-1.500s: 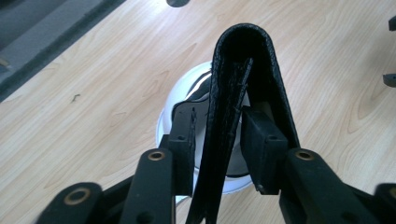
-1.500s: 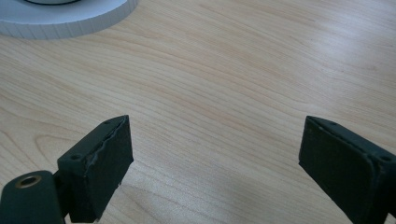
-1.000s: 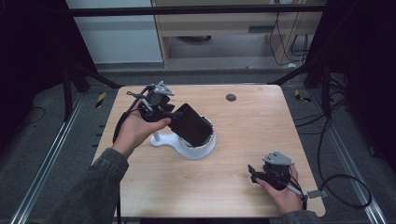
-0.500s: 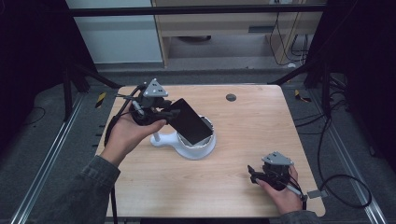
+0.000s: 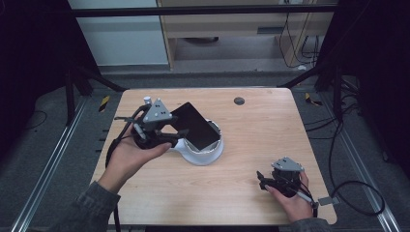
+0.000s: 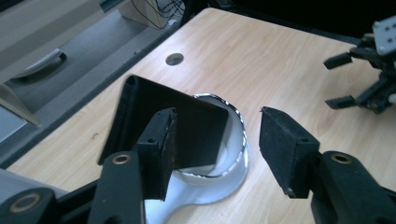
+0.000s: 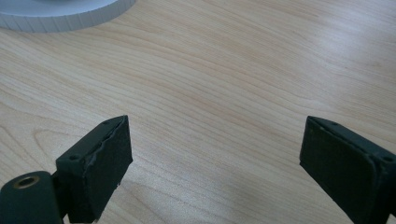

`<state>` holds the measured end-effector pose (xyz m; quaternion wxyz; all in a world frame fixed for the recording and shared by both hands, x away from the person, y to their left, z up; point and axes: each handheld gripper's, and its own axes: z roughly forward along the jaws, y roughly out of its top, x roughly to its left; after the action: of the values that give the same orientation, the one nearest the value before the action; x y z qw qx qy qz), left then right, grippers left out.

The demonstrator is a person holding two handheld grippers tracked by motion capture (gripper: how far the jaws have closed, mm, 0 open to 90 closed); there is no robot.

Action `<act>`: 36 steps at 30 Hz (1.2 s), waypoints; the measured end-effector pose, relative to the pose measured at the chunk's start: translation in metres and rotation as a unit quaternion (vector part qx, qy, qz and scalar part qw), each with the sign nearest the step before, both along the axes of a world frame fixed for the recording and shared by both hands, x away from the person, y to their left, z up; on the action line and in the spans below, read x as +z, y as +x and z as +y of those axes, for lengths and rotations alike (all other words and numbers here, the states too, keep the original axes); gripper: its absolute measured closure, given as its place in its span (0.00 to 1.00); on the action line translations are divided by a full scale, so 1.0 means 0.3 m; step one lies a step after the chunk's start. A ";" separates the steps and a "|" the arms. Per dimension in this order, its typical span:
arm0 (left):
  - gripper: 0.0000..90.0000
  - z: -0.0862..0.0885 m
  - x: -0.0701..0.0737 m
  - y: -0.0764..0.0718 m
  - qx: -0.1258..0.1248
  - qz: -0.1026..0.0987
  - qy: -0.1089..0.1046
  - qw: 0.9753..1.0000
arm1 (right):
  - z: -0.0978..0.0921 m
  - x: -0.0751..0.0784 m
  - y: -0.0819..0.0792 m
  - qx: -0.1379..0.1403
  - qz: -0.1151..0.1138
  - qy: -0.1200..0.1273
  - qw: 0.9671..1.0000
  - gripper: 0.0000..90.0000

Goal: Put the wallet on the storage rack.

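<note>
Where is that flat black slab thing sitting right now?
In the high view the black slab leans tilted on the white round stand, left of the table's middle, just beside the left gripper, whose jaws stand open.

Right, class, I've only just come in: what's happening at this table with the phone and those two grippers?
A person works at a wooden table with a gripper in each hand. A black phone leans tilted on a white round stand. The left gripper sits right beside the phone with its jaws open, one jaw in front of the phone's face, not clamped on it. The right gripper rests near the table's front right, jaws open, holding nothing.
</note>
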<state>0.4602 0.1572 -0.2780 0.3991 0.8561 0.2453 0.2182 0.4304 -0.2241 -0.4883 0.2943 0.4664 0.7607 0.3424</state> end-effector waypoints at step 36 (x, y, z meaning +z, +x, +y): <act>0.12 0.292 -0.681 -0.021 0.159 0.101 -0.023 0.982 | 0.011 -0.060 0.029 0.017 0.072 0.037 0.997 0.05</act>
<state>0.4540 0.2447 -0.4822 0.3521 0.8145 0.4219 0.1860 0.4392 -0.2208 -0.5062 0.2156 0.4871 0.7747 0.3407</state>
